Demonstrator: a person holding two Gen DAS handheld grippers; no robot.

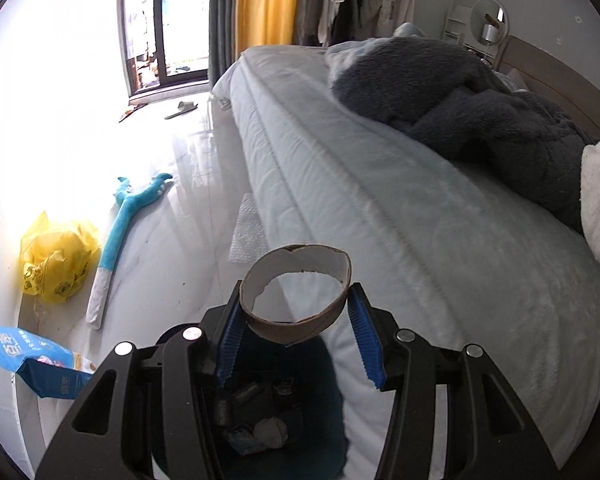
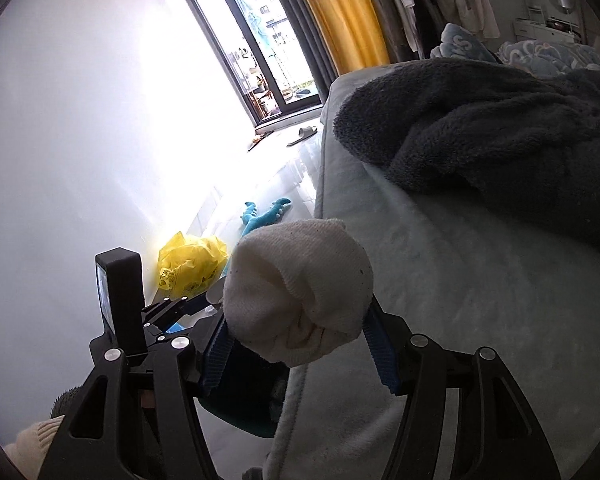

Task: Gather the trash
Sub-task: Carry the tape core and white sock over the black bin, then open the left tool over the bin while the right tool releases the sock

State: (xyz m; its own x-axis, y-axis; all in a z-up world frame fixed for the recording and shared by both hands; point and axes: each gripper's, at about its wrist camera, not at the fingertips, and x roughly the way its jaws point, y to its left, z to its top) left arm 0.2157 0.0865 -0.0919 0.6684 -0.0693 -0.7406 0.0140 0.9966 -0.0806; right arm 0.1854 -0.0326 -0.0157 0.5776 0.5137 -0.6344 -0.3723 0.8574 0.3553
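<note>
cardboard roll core pinched in left gripper & balled white sock clamped in right gripper, both carried beside the bed just over the dark bin; carry step, next prob needs centring over bin, then letting go.

The bed is the big obstacle, its long side walling off one edge of the floor strip that runs toward the balcony door. Between the bed and the white wall that strip is passable, though littered: a sheet of bubble wrap lies just beside the bed, a blue dinosaur toy stretches along the middle, and a yellow plastic bag and blue packet sit farther from the bed, against the wall. On the bed, a dark fleece blanket heaps up toward the headboard; the near mattress edge is bare. A dark bin stands against the bed's side.
</note>
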